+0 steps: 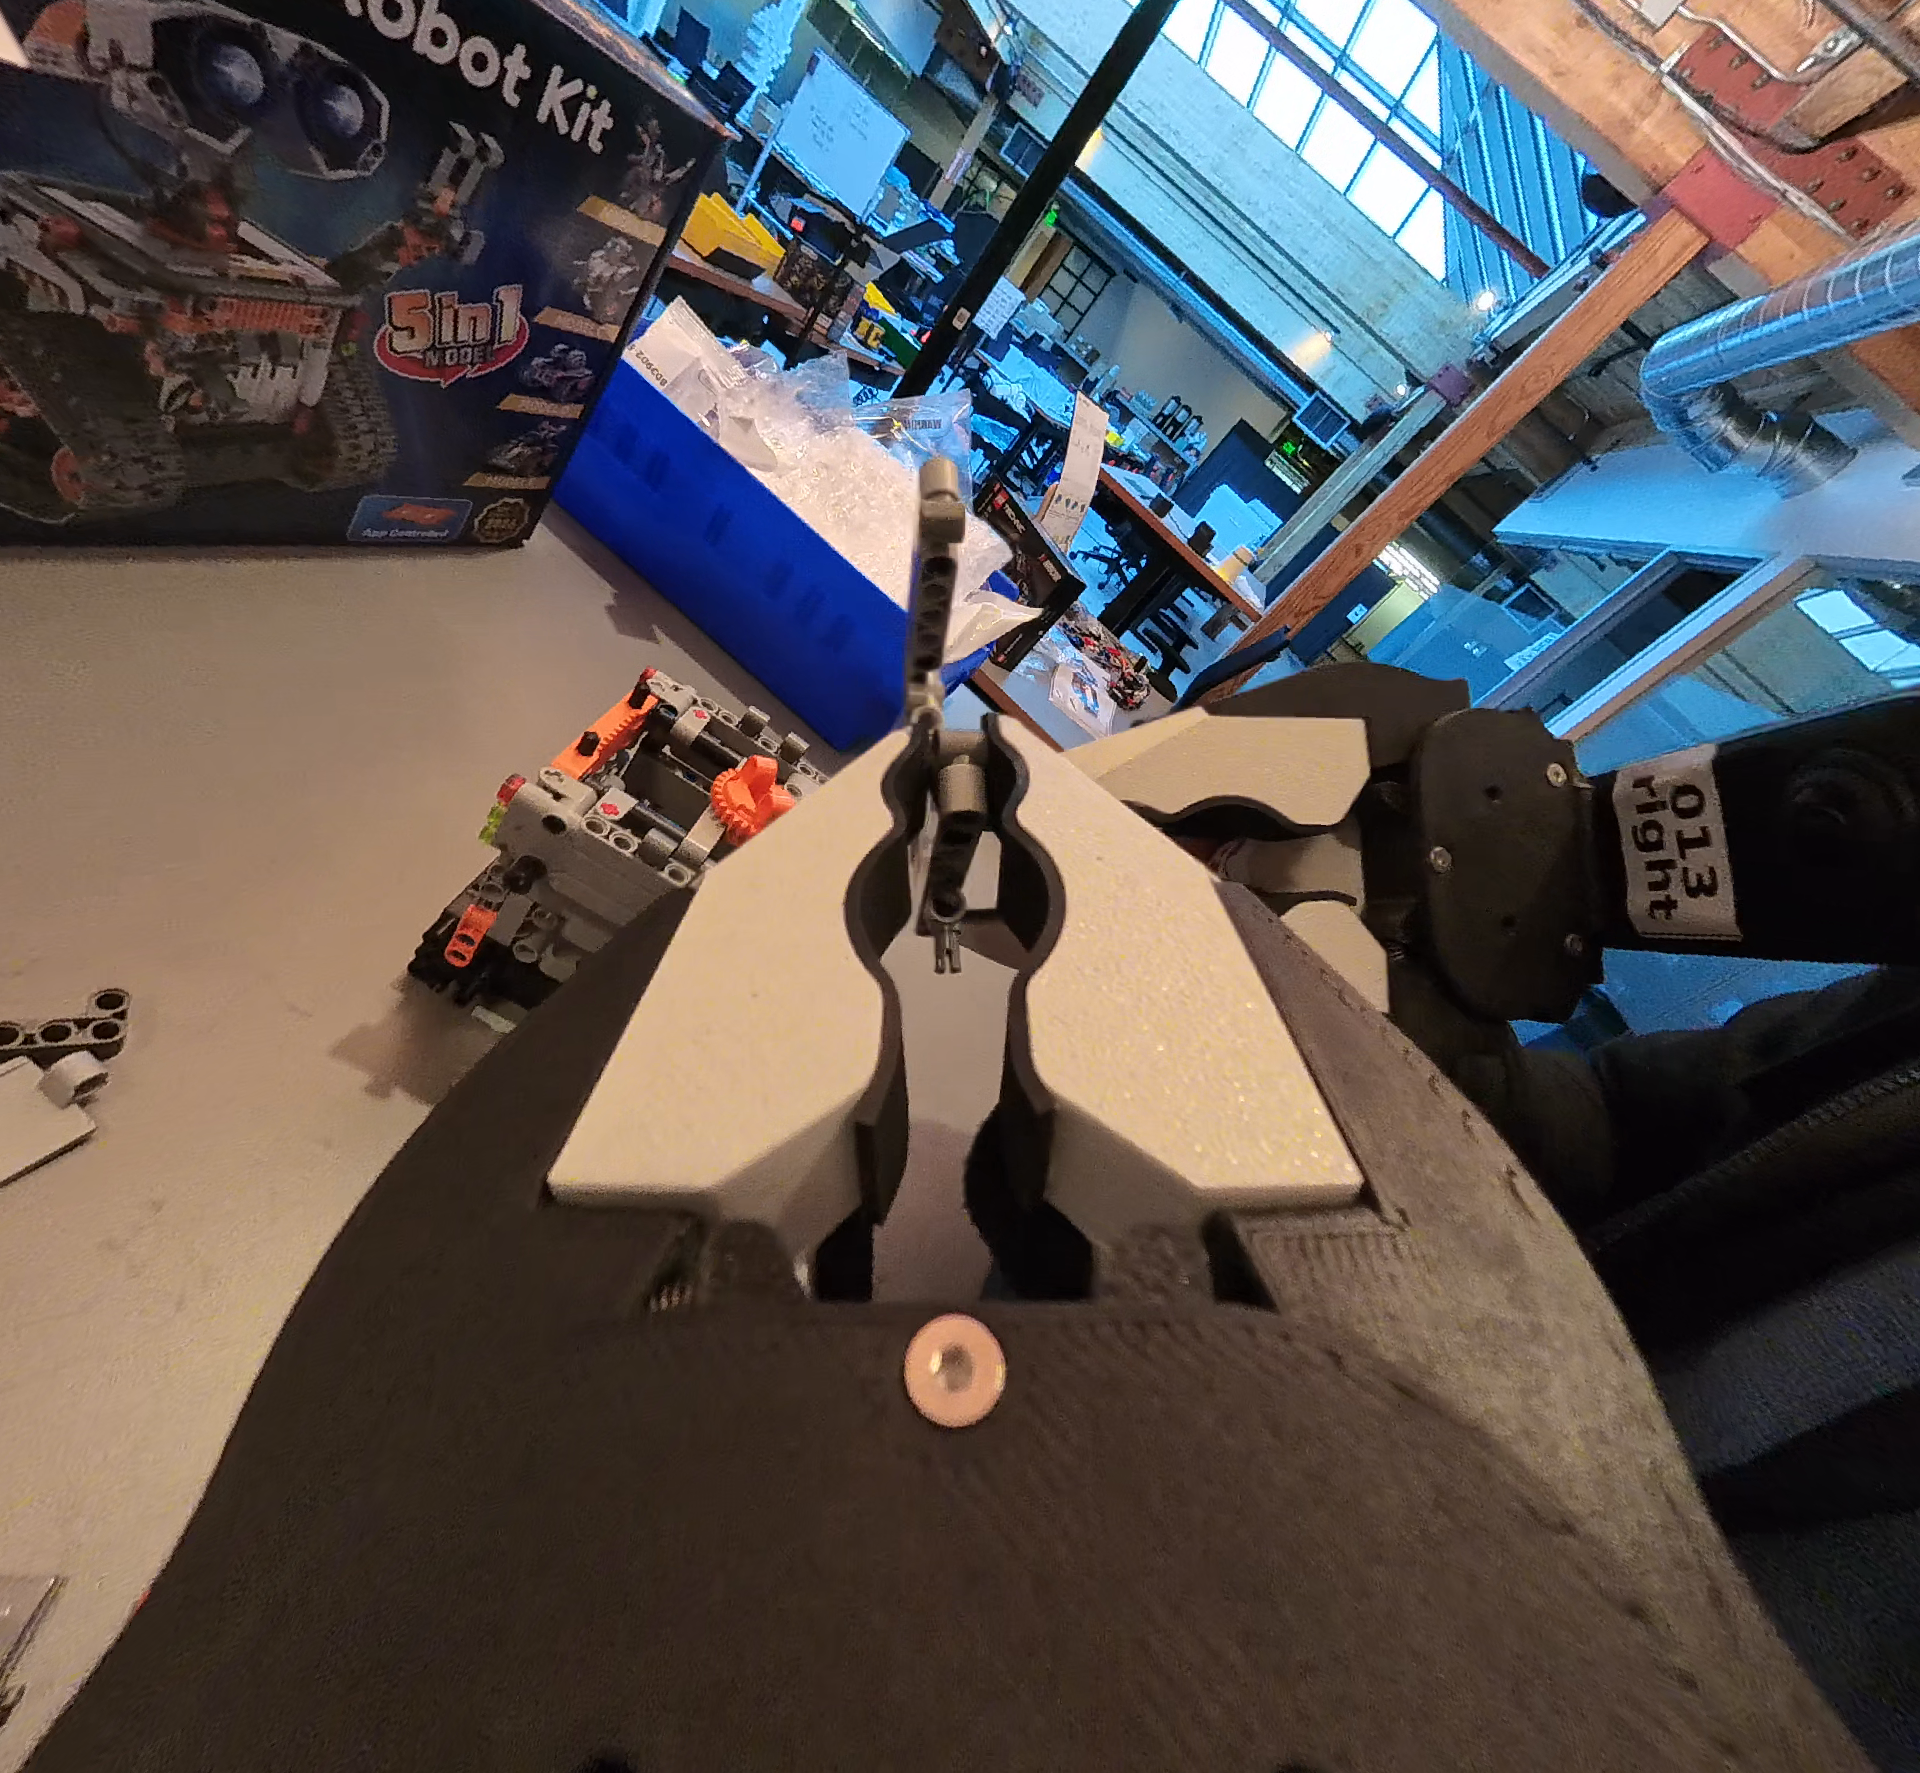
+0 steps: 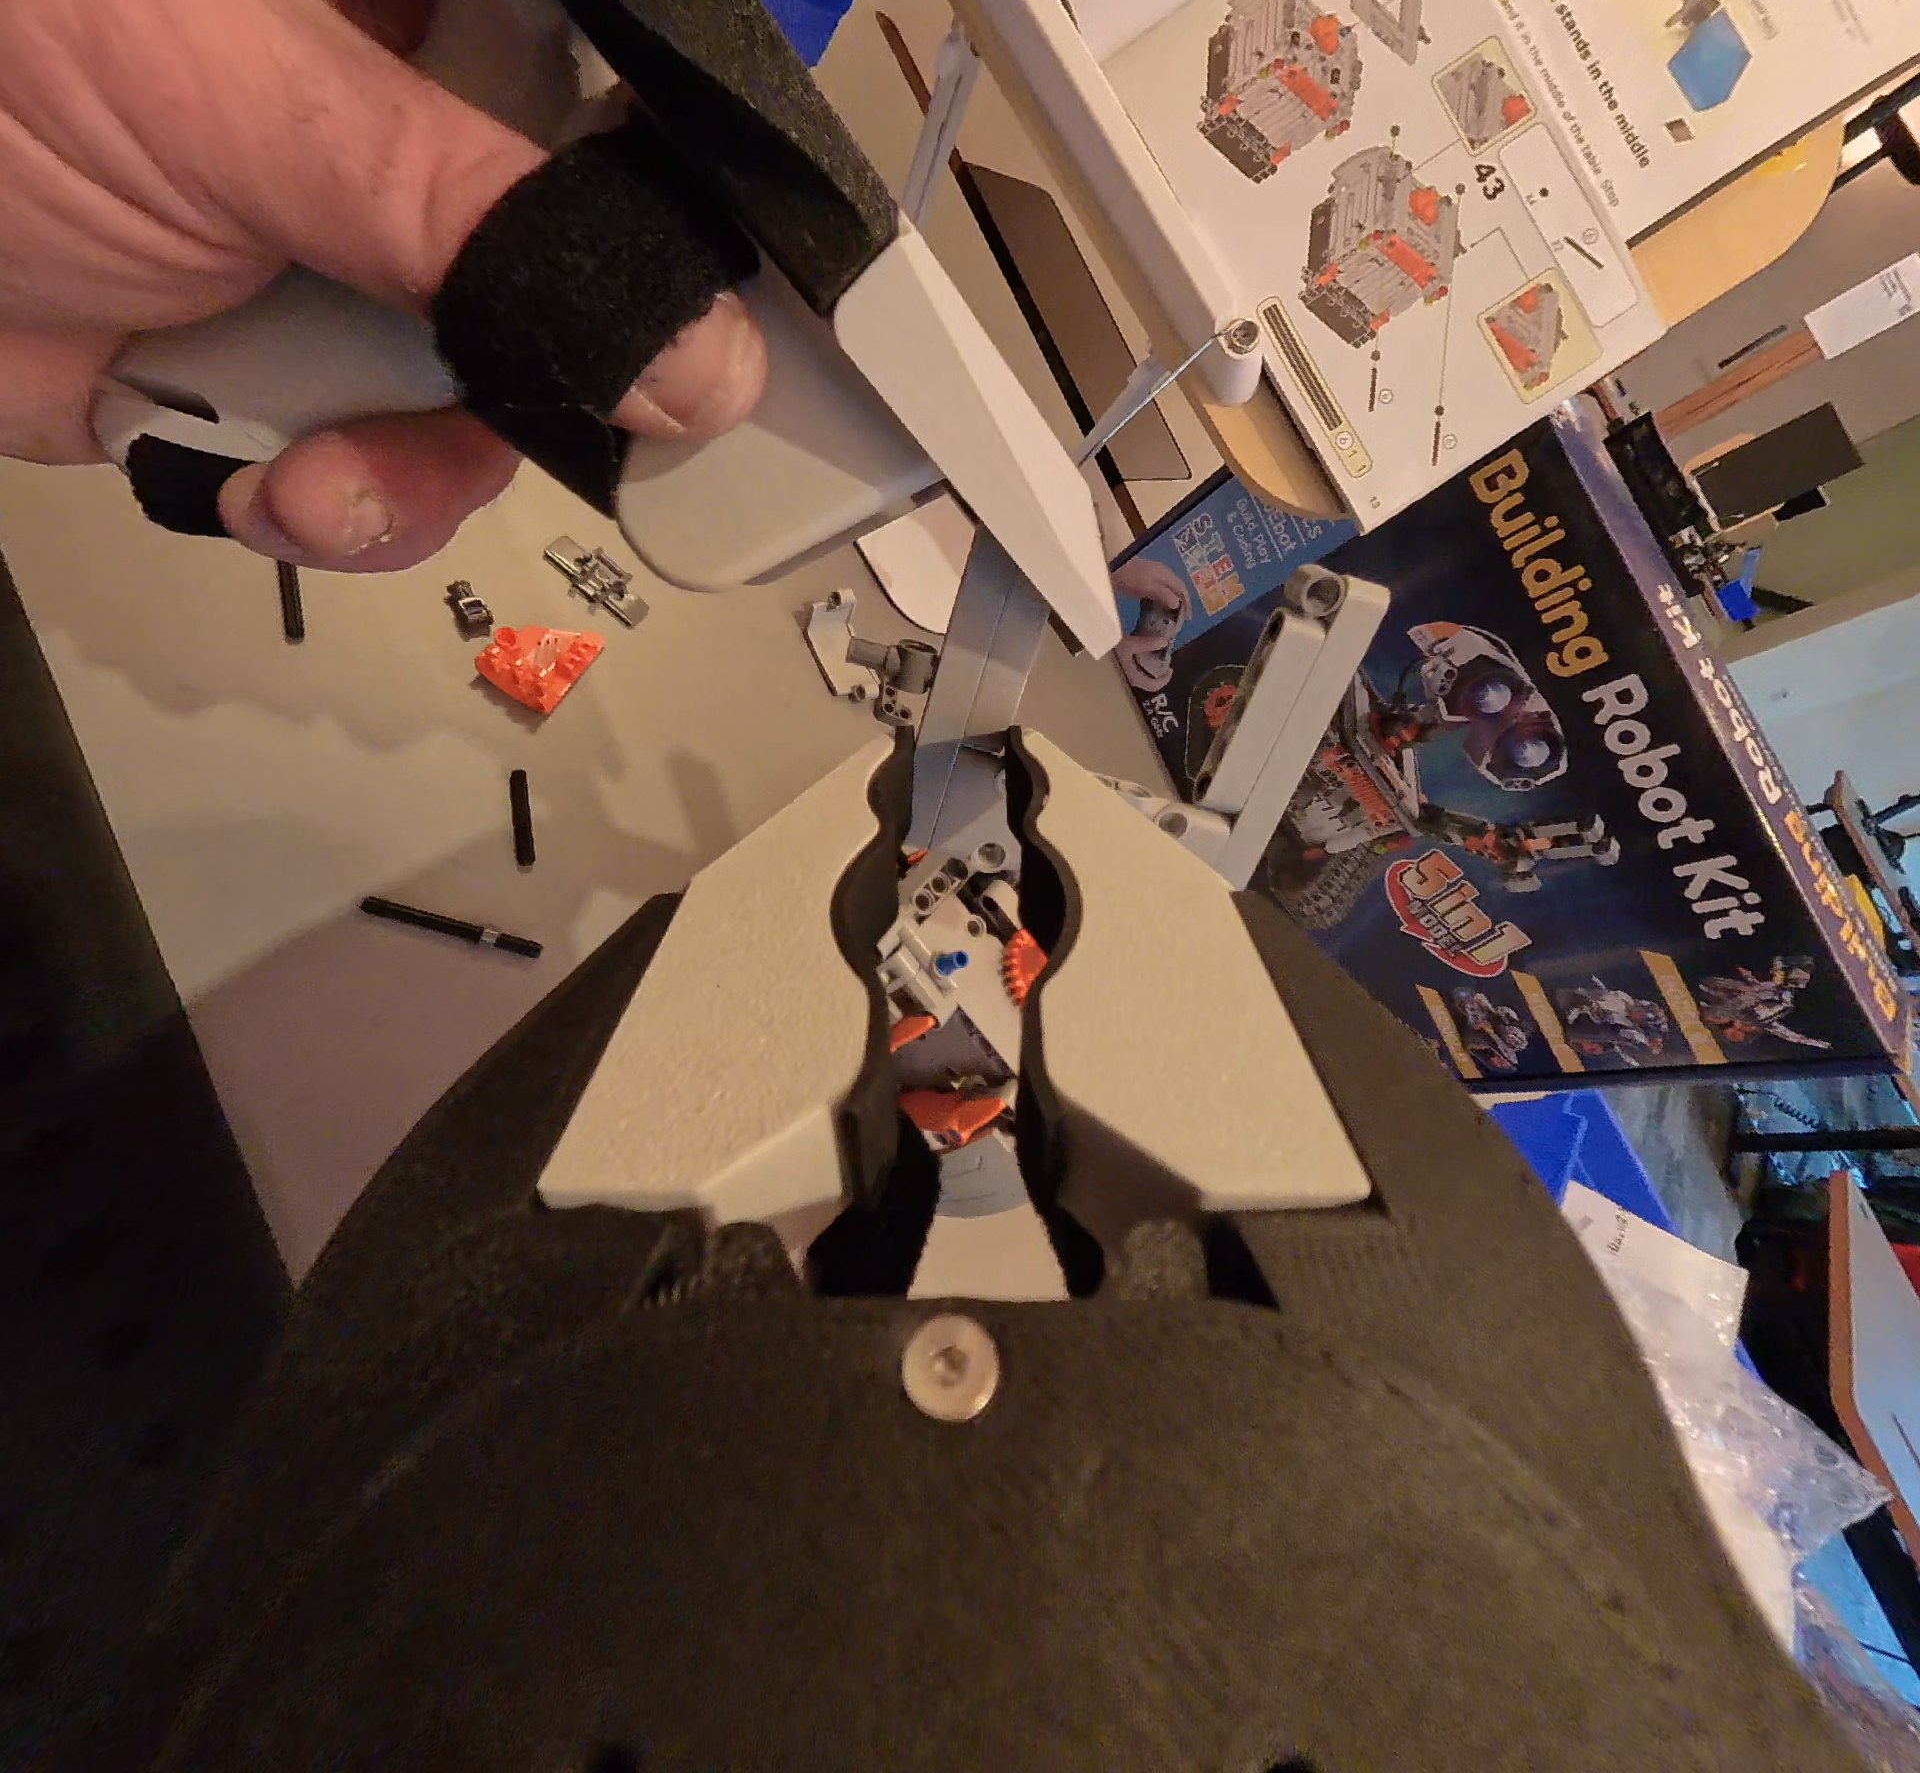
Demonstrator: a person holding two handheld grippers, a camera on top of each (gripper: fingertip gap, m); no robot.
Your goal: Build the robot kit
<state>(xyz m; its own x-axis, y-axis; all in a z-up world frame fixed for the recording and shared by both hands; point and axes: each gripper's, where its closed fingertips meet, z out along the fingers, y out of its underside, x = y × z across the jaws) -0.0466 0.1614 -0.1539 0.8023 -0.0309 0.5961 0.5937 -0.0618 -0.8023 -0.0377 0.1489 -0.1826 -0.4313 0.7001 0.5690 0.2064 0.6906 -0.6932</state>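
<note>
Both near-closed, left gripper [image 1: 951, 736] pinching grey beam [image 1: 932, 601], right gripper [image 2: 961, 747] clamping grey panel [image 2: 982, 653]

Surface: we see a grey table [image 1: 260, 788] | left of the left gripper: a brick model [image 1: 623, 840], a kit box [image 1: 312, 217] behind it, a blue bin [image 1: 748, 560] ahead | left of the right gripper: an orange piece [image 2: 538, 665], black pins [image 2: 449, 925], all resting on it.
</note>
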